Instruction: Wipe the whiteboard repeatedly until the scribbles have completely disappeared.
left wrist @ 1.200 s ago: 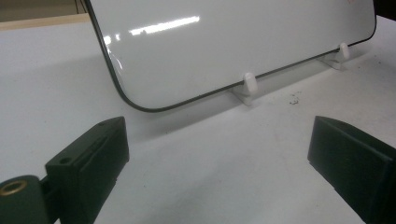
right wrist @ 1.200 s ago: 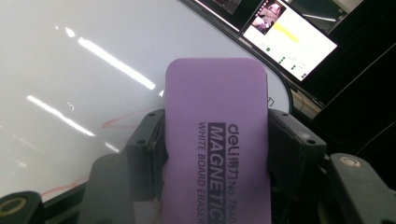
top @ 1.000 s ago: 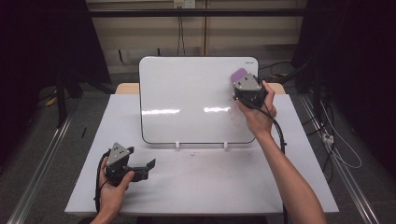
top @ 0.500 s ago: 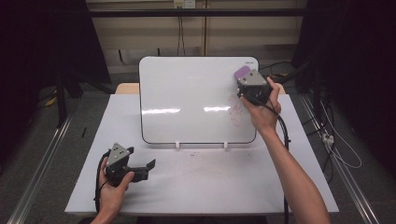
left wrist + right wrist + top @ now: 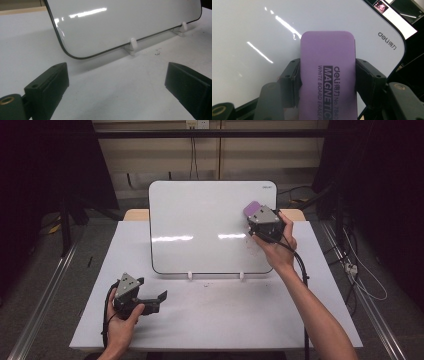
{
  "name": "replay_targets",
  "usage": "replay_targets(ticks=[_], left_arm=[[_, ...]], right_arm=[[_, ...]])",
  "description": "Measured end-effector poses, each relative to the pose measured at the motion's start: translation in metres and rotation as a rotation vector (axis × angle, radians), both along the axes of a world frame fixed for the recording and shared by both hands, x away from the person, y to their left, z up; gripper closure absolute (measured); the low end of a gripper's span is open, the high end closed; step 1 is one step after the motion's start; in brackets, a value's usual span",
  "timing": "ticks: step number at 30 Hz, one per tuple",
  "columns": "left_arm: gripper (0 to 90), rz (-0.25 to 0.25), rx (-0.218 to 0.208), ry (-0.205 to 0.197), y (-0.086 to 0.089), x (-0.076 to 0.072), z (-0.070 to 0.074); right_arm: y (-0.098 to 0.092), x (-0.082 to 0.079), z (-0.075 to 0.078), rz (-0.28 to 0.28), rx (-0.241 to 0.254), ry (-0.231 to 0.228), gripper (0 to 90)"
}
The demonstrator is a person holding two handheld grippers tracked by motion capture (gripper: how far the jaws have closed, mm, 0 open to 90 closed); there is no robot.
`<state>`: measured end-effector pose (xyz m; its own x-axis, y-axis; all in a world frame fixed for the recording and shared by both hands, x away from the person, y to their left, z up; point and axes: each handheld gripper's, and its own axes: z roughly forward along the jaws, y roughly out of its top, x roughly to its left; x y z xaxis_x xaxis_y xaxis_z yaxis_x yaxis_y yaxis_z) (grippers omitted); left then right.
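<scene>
Right gripper point(image 5: 328, 75): jaws pinching a purple rectangular magnetic eraser point(image 5: 328, 75) by its long sides.
Eraser: lying flat against the upright glossy whiteboard point(image 5: 249, 30) — just ahead of the jaws.
Left gripper point(image 5: 116, 82): jaws standing spread, gripping nothing — resting on the white table point(image 5: 112, 95).

My whiteboard point(image 5: 200, 230), standing toward the table's far edge, has a glossy, smooth white face that mirrors streaks of light, bound by a thin dark rim; its two small feet point(image 5: 132, 45) look like white plastic; the eraser point(image 5: 328, 75) clamped in my right gripper point(image 5: 327, 75) is matt purple, plastic-looking, with printed black lettering; the jaws of my left gripper point(image 5: 117, 85) look like matt black plastic; the table point(image 5: 210, 315) is matt white with faint specks near the board's lower edge.
</scene>
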<state>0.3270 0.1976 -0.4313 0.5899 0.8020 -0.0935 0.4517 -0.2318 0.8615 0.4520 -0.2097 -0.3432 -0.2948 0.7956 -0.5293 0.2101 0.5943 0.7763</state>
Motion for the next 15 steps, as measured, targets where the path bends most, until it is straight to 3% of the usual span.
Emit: replay_targets(ticks=[4,6,8,11,15], left_arm=[[5.1,-0.001,0.001,0.005,0.002,0.001,-0.001],[5.1,-0.001,-0.009,0.007,0.002,0.001,-0.001],[5.1,-0.001,-0.001,0.004,0.003,0.001,-0.001],[5.1,0.001,-0.003,0.005,0.003,0.002,-0.001],[5.1,0.001,0.002,0.002,0.001,0.002,-0.001]], right_arm=[[-0.014,0.015,0.017,-0.068,0.032,-0.034,41.8],[-0.021,0.02,0.025,-0.104,0.025,-0.049,41.8],[-0.024,0.021,0.024,-0.101,0.038,-0.047,41.8],[-0.015,0.011,0.011,-0.068,-0.007,-0.044,41.8],[-0.002,-0.004,-0.005,-0.006,-0.033,-0.027,41.8]])
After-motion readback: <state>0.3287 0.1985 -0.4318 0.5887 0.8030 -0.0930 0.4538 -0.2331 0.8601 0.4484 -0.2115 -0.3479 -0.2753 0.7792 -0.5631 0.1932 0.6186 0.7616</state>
